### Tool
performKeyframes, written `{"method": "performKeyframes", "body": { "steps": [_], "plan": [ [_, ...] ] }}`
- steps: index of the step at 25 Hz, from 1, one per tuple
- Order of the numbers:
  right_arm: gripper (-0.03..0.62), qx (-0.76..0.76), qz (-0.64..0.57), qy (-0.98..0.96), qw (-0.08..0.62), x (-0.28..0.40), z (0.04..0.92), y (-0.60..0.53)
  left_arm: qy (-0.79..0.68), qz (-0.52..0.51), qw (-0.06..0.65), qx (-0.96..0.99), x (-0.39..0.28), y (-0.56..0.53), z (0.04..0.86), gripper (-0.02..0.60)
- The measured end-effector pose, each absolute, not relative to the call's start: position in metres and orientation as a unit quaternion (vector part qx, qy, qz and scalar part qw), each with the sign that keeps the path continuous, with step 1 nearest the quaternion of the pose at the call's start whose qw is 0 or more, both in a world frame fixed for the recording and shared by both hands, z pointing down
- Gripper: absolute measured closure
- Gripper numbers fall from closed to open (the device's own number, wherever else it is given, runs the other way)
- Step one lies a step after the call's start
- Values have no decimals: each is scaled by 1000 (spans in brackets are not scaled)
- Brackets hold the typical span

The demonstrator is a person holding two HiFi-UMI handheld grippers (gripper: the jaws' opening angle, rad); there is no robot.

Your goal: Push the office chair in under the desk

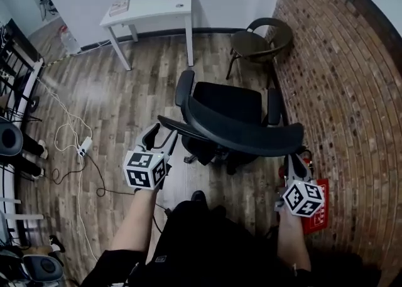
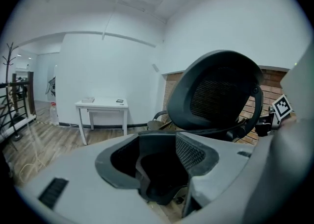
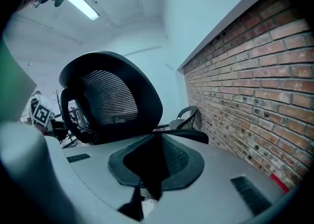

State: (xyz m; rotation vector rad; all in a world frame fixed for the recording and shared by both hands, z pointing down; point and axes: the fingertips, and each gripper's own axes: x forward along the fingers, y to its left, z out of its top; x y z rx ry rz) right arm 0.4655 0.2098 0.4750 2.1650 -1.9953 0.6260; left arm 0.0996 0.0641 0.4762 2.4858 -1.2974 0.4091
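Observation:
The black mesh office chair (image 1: 242, 130) stands in the middle of the wooden floor with its backrest towards me and its seat (image 1: 226, 100) facing the white desk (image 1: 151, 0) at the far wall. My left gripper (image 1: 160, 136) is at the backrest's left end, open, with nothing between its fingers. My right gripper (image 1: 296, 157) is at the backrest's right end, its jaws almost together and empty. In the left gripper view the backrest (image 2: 216, 95) rises ahead to the right and the desk (image 2: 100, 104) stands beyond. In the right gripper view the backrest (image 3: 110, 98) is ahead to the left.
A second dark armchair (image 1: 257, 41) sits by the brick wall (image 1: 339, 91), to the right of the desk. Cables and a power strip (image 1: 85, 147) lie on the floor at the left, near metal racks (image 1: 12, 59). A red sheet (image 1: 320, 213) lies by my right hand.

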Motion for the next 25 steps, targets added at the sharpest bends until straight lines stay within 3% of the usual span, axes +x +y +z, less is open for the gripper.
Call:
{"method": "performKeyframes", "body": {
  "steps": [5, 10, 25],
  "plan": [
    [576, 744, 205, -633, 62, 497, 474, 200, -406, 137, 169, 887, 100, 64, 471, 360],
    [588, 738, 187, -640, 105, 524, 471, 183, -370, 131, 184, 901, 123, 82, 470, 360],
    [592, 655, 170, -723, 142, 556, 469, 142, -456, 117, 184, 863, 145, 106, 469, 360]
  ]
}}
